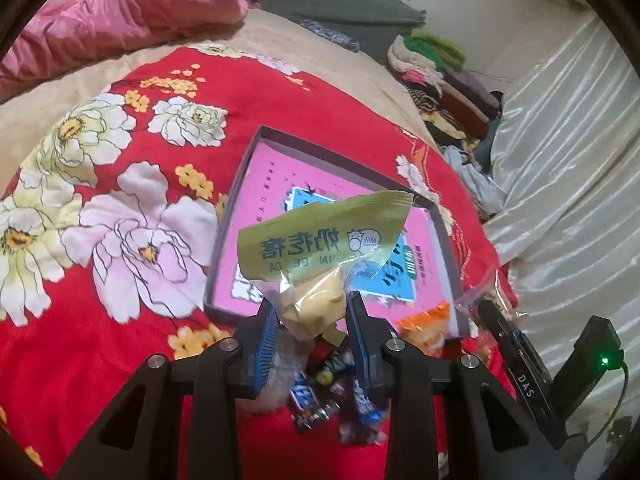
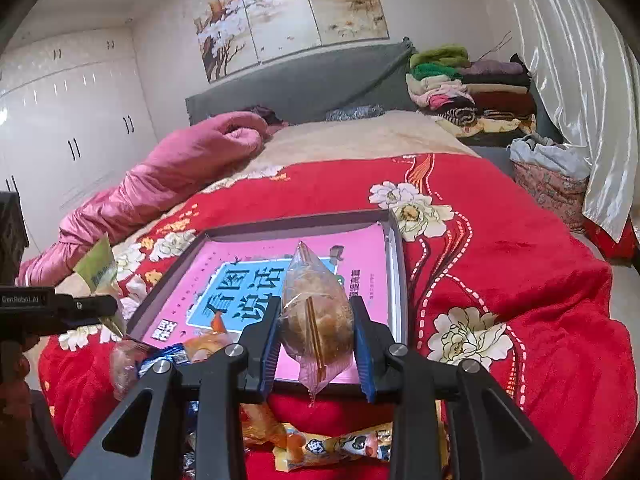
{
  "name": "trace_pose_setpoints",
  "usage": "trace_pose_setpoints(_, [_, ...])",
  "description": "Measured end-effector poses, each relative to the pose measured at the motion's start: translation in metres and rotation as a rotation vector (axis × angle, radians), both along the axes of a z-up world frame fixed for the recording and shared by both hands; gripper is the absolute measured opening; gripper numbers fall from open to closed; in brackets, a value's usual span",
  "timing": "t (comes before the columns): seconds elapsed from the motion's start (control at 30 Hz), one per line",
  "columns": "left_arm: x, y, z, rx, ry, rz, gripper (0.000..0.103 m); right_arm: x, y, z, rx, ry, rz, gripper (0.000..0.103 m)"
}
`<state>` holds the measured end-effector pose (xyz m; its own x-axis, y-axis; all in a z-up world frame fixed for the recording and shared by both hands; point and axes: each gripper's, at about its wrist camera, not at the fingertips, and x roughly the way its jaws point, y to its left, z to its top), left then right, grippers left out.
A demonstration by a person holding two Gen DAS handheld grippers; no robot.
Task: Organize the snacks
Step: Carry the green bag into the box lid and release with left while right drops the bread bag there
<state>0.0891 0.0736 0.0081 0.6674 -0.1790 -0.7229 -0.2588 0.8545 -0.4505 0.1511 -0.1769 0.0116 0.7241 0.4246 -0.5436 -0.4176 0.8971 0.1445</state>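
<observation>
Left claw (image 1: 310, 312) clamped on green pack (image 1: 320, 240), right claw (image 2: 316, 328) clamped on brown bun (image 2: 316, 312), both over box (image 2: 394, 264) on bed. Lower inside rim before releasing, place side by side.

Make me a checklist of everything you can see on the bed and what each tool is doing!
Surface: red flowered bedspread.
Job's things: grey tray with a pink book in it; green snack packet; clear bun packet.
Clutter: loose snacks near the tray's front edge.
Grippers: left tool shut on green snack packet; right tool shut on clear bun packet.
Cables: black cable, lower right.
Surroundings: pink quilt, folded clothes, wardrobe.
</observation>
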Motion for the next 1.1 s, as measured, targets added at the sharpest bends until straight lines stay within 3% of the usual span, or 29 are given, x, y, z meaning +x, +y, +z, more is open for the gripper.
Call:
trace_pose_setpoints(0.43, [0.03, 0.003, -0.022, 0.012, 0.056, 0.012, 0.035, 0.023, 0.004, -0.019, 0.005, 0.074, 0.027, 0.033])
trace_pose_setpoints(1.1, [0.049, -0.008, -0.042, 0.102, 0.12, -0.002, 0.035, 0.031, 0.007, -0.034, 0.023, 0.121, 0.055, 0.033])
